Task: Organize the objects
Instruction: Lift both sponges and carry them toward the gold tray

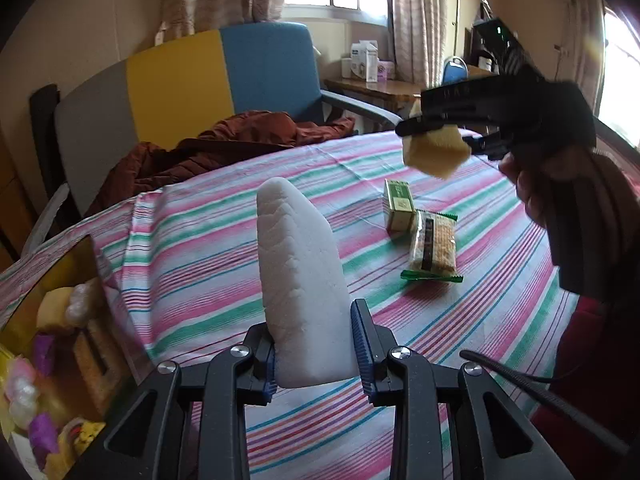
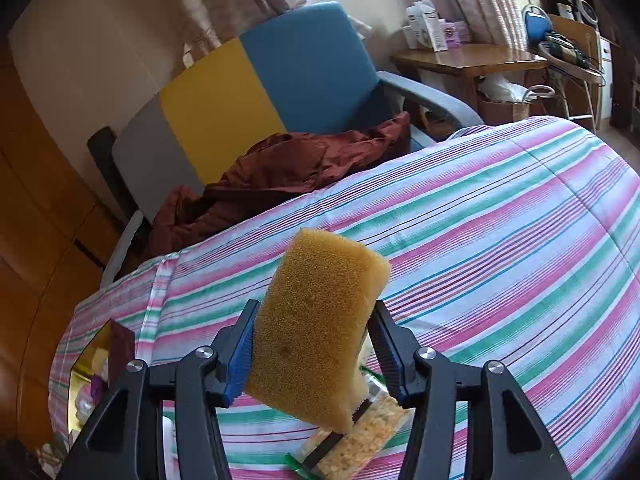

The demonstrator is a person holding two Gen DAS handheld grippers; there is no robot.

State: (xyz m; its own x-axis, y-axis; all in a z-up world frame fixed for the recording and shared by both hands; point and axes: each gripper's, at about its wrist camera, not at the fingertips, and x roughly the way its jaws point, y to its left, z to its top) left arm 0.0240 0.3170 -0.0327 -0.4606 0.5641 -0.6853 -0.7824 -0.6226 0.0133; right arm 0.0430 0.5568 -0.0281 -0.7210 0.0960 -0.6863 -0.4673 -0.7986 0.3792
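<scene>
My left gripper [image 1: 314,344] is shut on a white foam block [image 1: 298,276] that stands upright between its fingers above the striped tablecloth. My right gripper [image 2: 314,354] is shut on a yellow sponge [image 2: 316,324]; in the left wrist view it [image 1: 436,130] hangs high at the right with the sponge [image 1: 436,152] in the air. On the cloth lie a small green box [image 1: 397,205] and a wrapped cracker pack [image 1: 434,246], touching each other. The pack also shows under the sponge in the right wrist view [image 2: 360,440].
A gold box [image 1: 48,344] holding yellow, purple and white items sits at the table's left edge; it also shows in the right wrist view [image 2: 94,372]. A chair [image 1: 224,76] with a brown jacket [image 1: 224,144] stands behind the table. A wooden side table [image 2: 468,60] is far right.
</scene>
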